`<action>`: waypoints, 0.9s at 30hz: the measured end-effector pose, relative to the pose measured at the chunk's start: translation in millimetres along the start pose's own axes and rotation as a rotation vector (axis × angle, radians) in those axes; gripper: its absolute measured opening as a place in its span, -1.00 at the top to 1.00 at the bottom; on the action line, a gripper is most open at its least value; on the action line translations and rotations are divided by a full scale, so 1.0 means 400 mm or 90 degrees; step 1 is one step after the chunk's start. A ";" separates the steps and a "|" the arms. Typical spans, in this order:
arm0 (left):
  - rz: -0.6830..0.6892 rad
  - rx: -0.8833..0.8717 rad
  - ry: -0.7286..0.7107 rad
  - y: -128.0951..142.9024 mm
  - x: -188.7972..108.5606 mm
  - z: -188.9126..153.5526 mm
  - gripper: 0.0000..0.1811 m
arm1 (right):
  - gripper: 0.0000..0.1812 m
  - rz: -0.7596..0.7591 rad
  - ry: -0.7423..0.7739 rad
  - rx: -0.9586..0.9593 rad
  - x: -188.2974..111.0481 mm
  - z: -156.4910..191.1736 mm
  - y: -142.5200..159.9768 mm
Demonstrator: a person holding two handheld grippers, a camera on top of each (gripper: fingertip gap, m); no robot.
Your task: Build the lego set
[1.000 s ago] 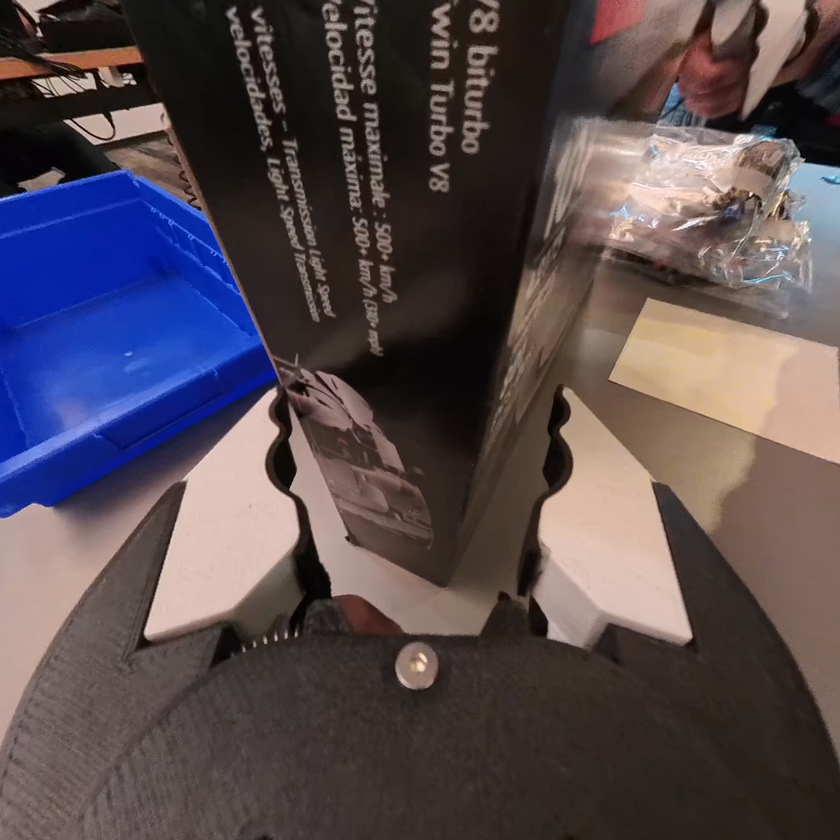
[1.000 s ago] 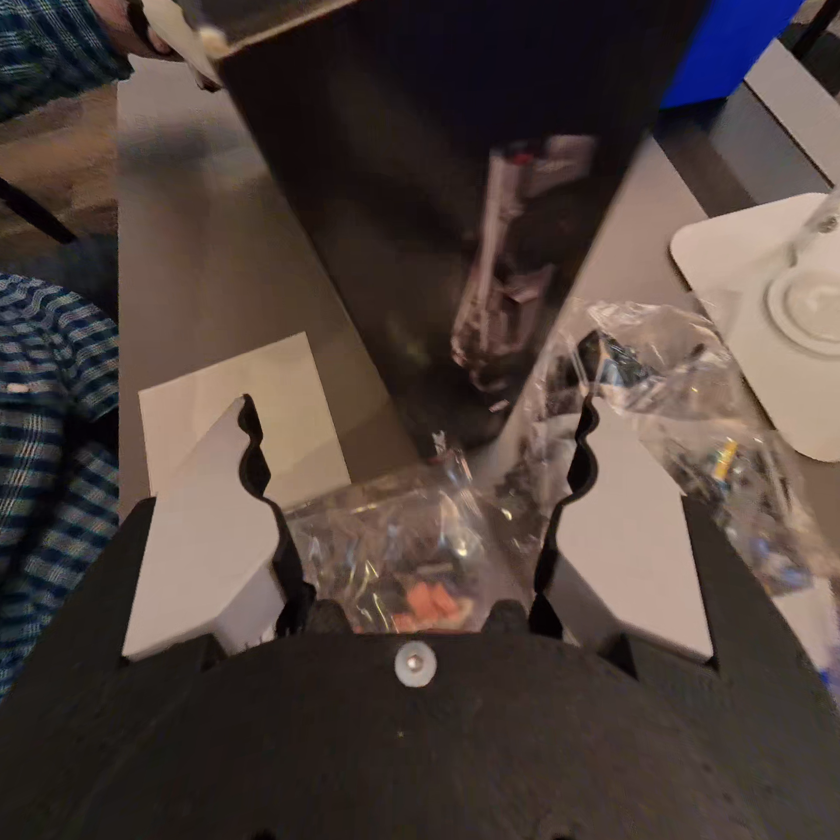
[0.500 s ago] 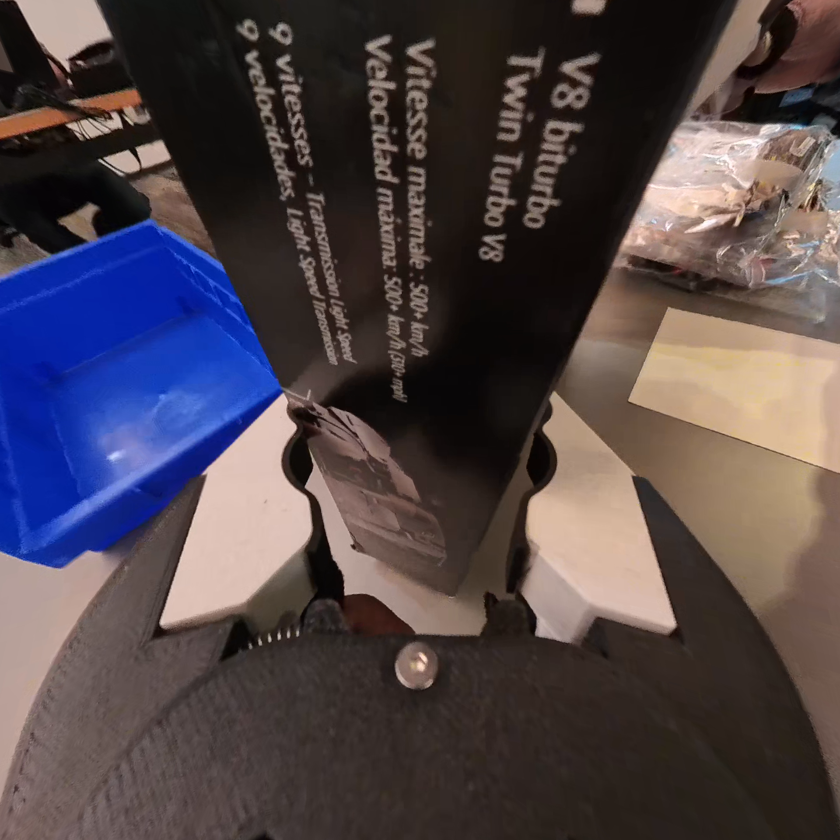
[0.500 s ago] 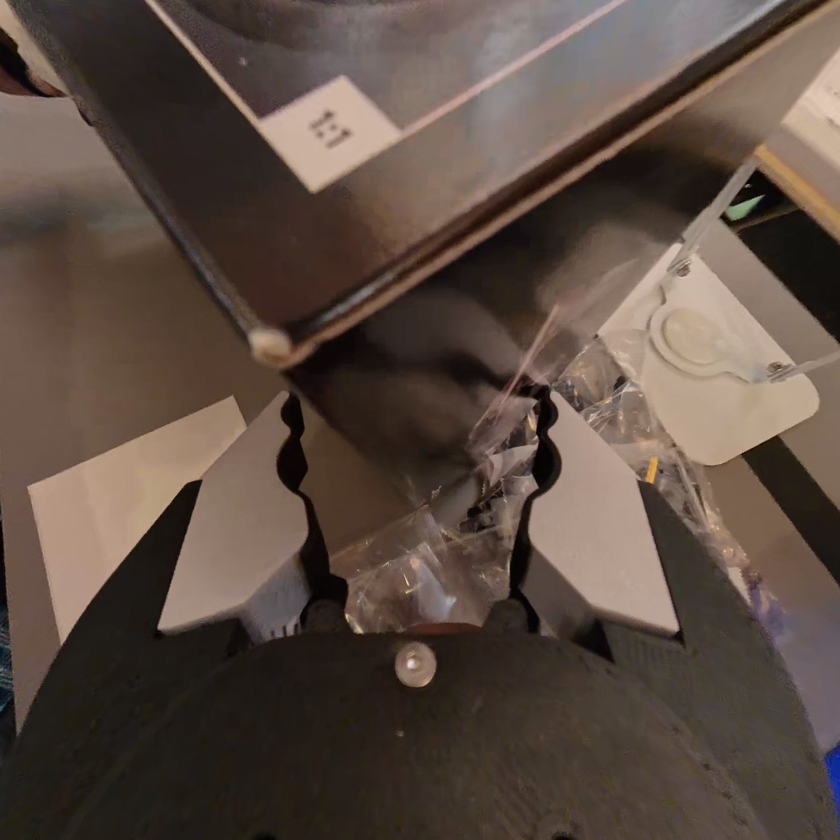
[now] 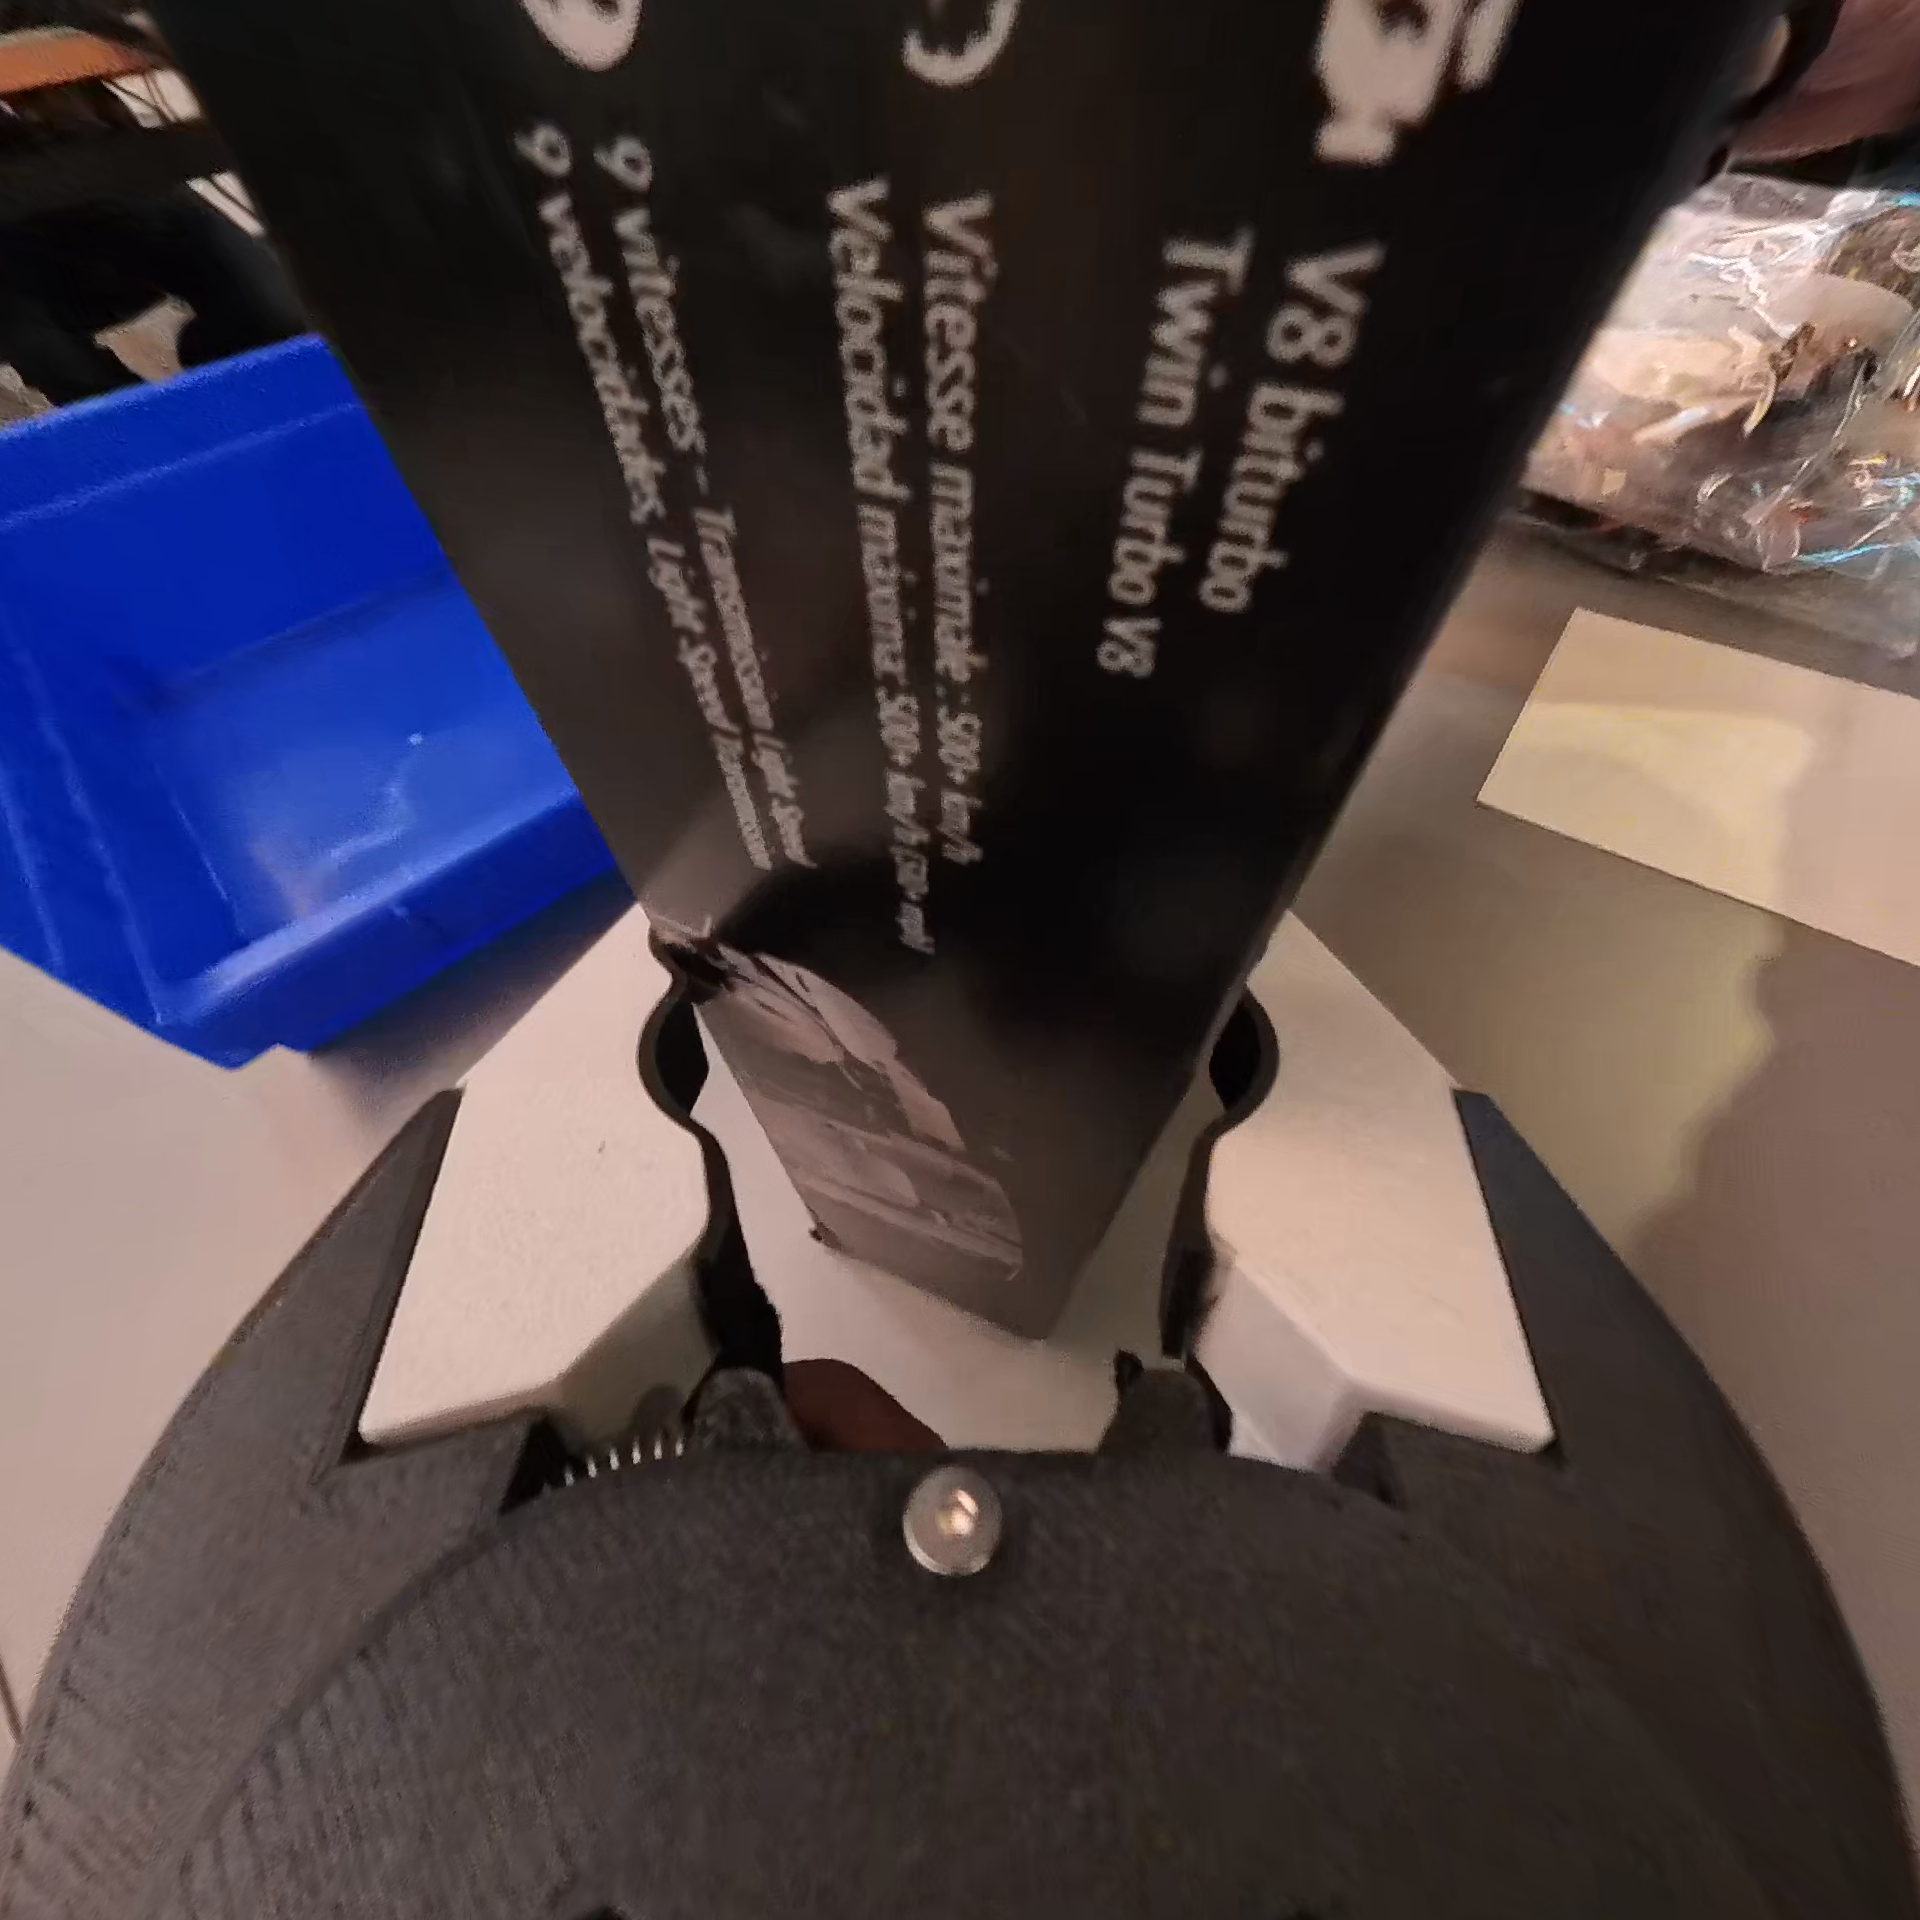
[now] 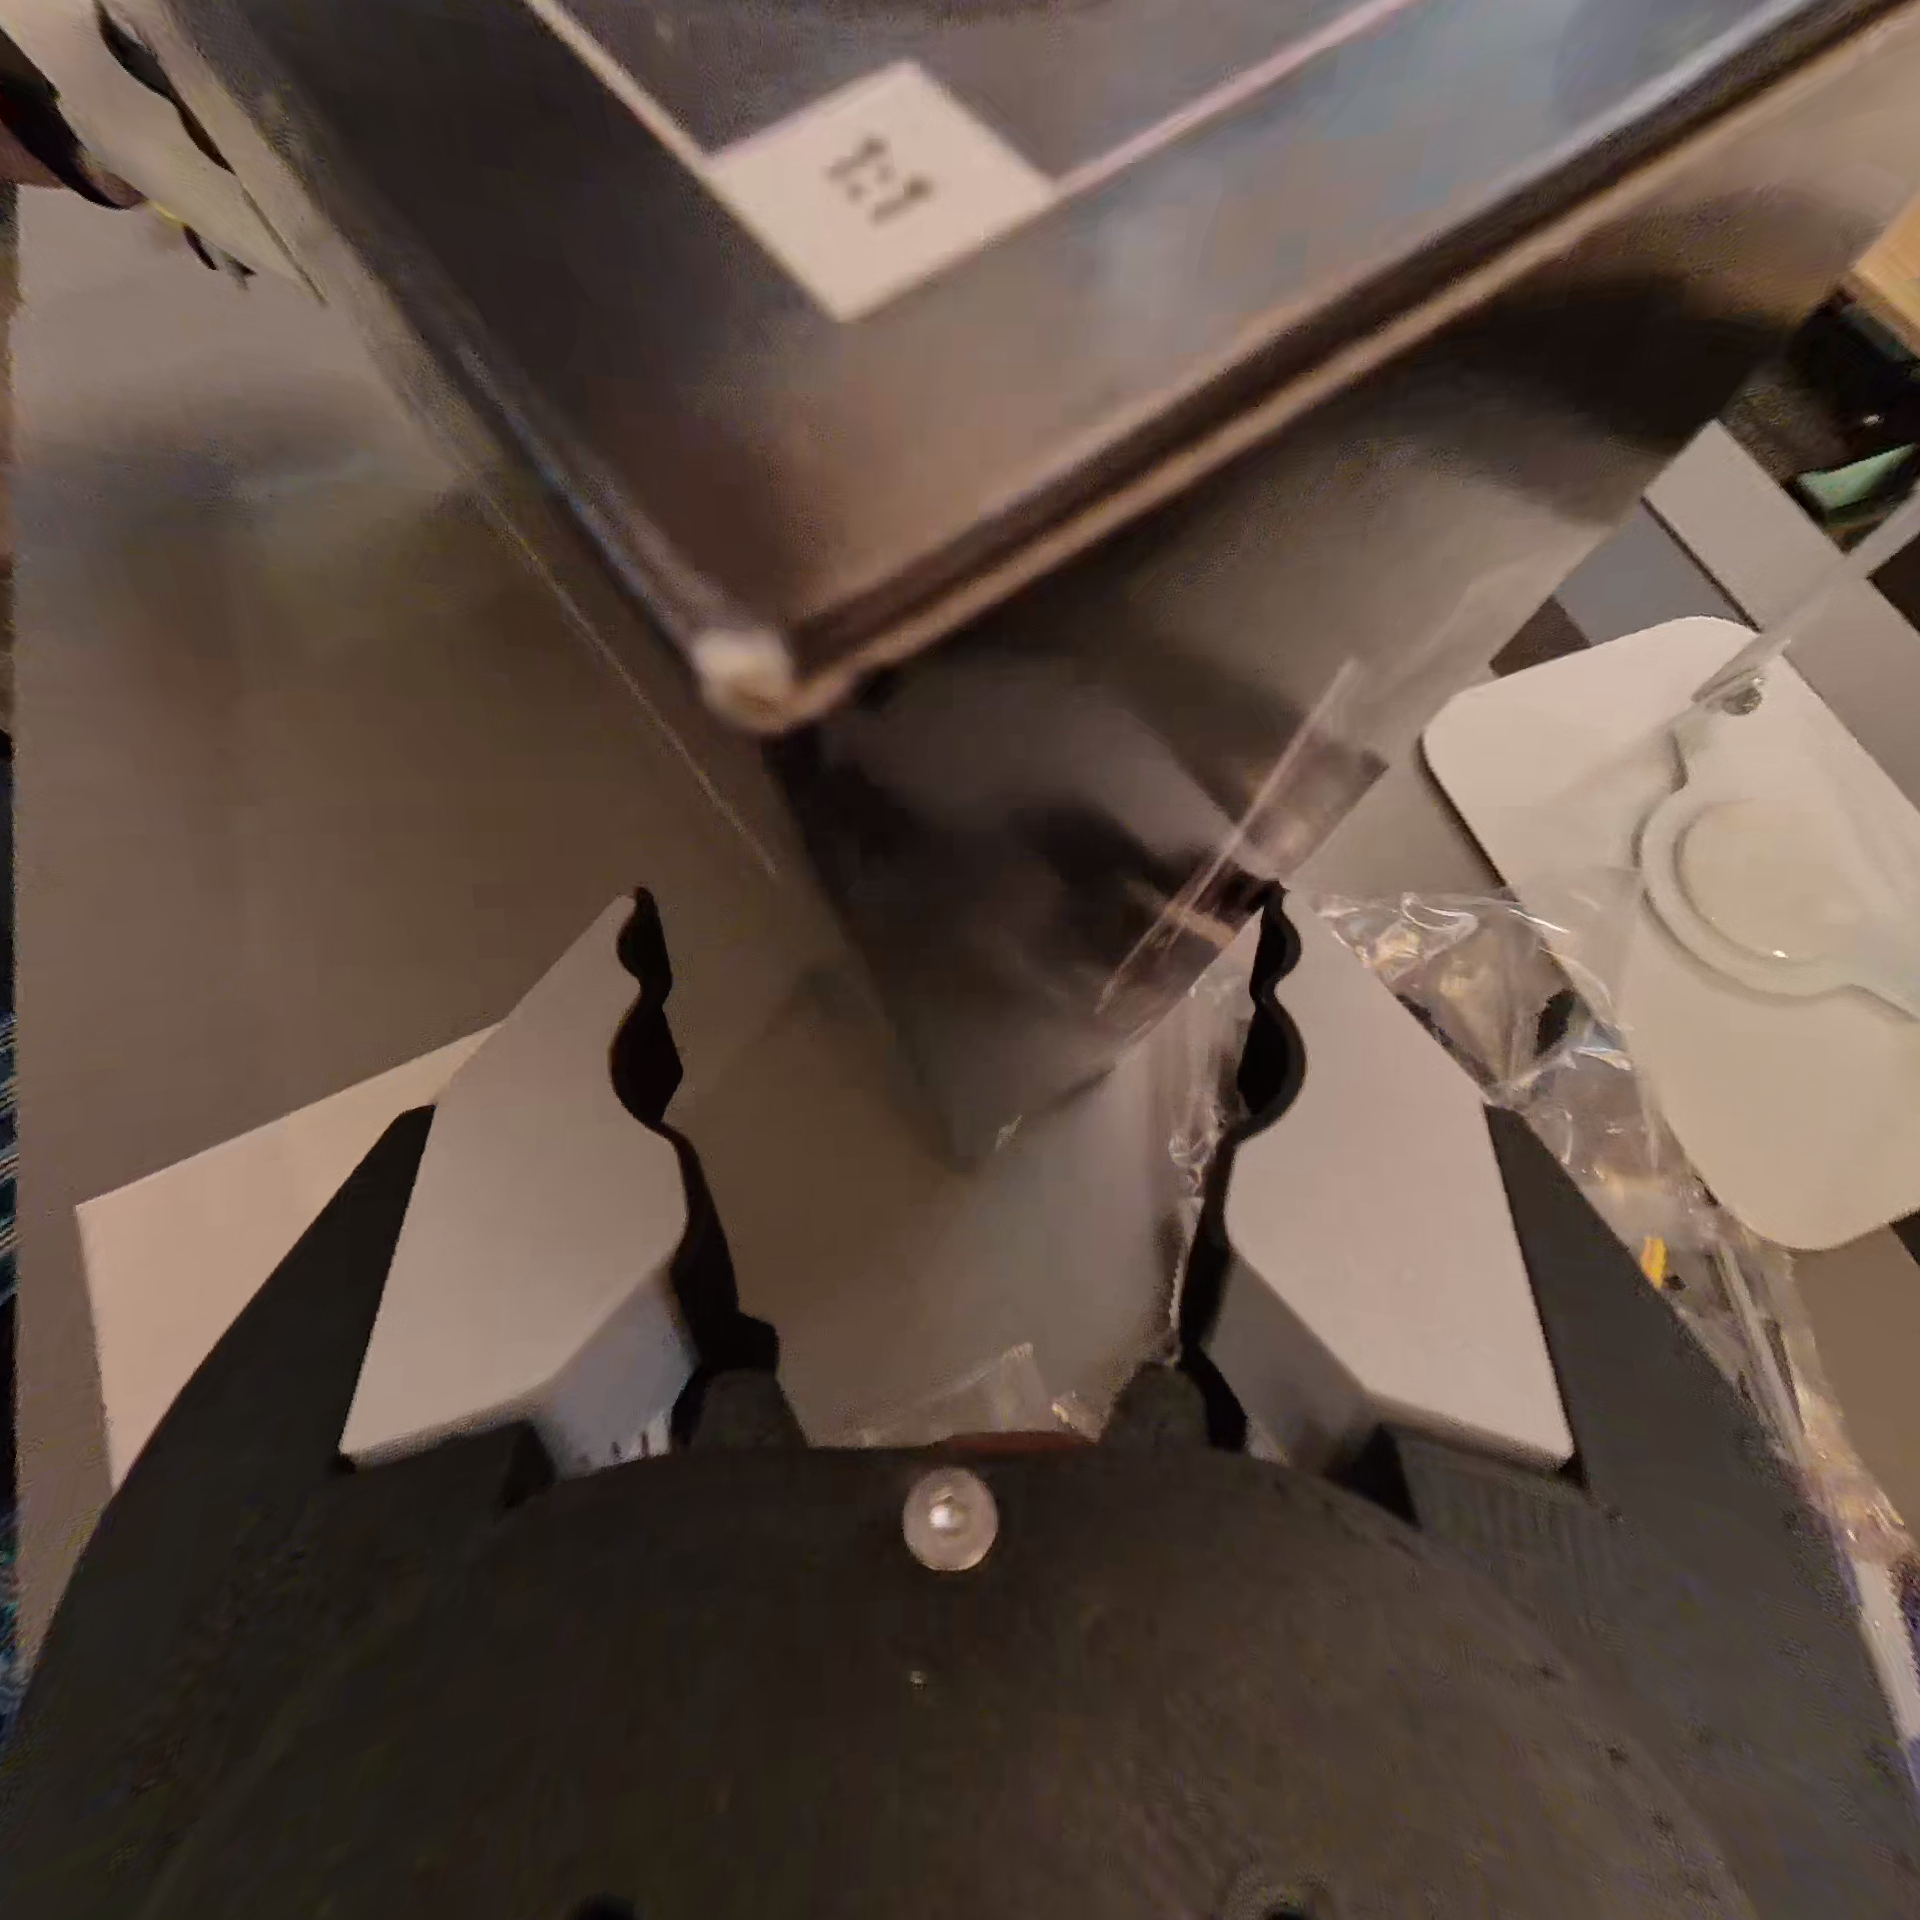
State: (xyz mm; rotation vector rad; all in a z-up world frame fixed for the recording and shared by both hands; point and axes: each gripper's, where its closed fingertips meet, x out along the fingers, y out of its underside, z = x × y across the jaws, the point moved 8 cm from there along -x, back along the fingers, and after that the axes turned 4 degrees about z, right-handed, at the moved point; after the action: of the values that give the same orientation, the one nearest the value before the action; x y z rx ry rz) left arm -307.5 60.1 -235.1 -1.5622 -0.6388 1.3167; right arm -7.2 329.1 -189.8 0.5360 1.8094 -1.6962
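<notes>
A tall black lego box [image 5: 935, 520] with white print fills the left wrist view. My left gripper [image 5: 956, 997] is shut on its lower end and holds it tilted above the table. In the right wrist view the same box [image 6: 935, 416] shows from the other side, with a small white label. My right gripper [image 6: 951, 904] is closed in on its lower corner. A strip of clear plastic lies against the right fingertip [image 6: 1278, 997]. Clear bags of lego parts [image 5: 1745, 384] lie on the table at the right, and also show in the right wrist view [image 6: 1507, 997].
A blue bin [image 5: 260, 727] stands empty at the left on the grey table [image 5: 1558, 1039]. A white sheet of paper [image 5: 1704, 790] lies at the right, and under my right gripper [image 6: 260, 1195]. A white base plate with a clear stand [image 6: 1714, 935] sits at the right.
Both grippers have closed in on the box. The box has come up off the table and nearer to both cameras. The blue bin has slid left in the view.
</notes>
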 end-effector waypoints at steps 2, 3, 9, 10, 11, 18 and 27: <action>0.000 -0.003 0.000 0.009 -0.003 0.003 -0.11 | -0.23 0.007 -0.018 0.002 0.000 -0.001 -0.008; 0.004 -0.002 0.004 0.009 -0.005 0.005 -0.11 | -0.23 0.011 -0.028 0.007 0.000 -0.003 -0.008; 0.010 -0.062 0.029 -0.006 -0.097 0.028 -0.49 | -0.40 0.009 -0.044 0.017 -0.045 -0.029 0.009; 0.007 -0.070 0.008 -0.015 -0.138 0.038 -0.55 | -0.42 0.002 -0.043 0.014 -0.071 -0.033 0.014; -0.006 -0.066 -0.022 -0.038 -0.187 0.050 -0.61 | -0.41 -0.008 -0.036 0.013 -0.106 -0.041 0.017; -0.102 0.049 -0.108 -0.515 -0.236 0.123 -0.17 | -0.25 -0.100 0.101 0.103 -0.352 -0.341 -0.011; 0.038 -0.024 0.035 -0.794 0.460 0.339 -0.20 | -0.19 -0.152 0.155 0.307 -0.343 -0.761 0.017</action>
State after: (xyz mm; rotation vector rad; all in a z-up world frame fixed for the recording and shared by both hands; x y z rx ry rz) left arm -325.7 390.0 -25.3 -1.6536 -0.5896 1.3080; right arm 53.9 645.1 -101.6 0.7786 1.6717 -2.3423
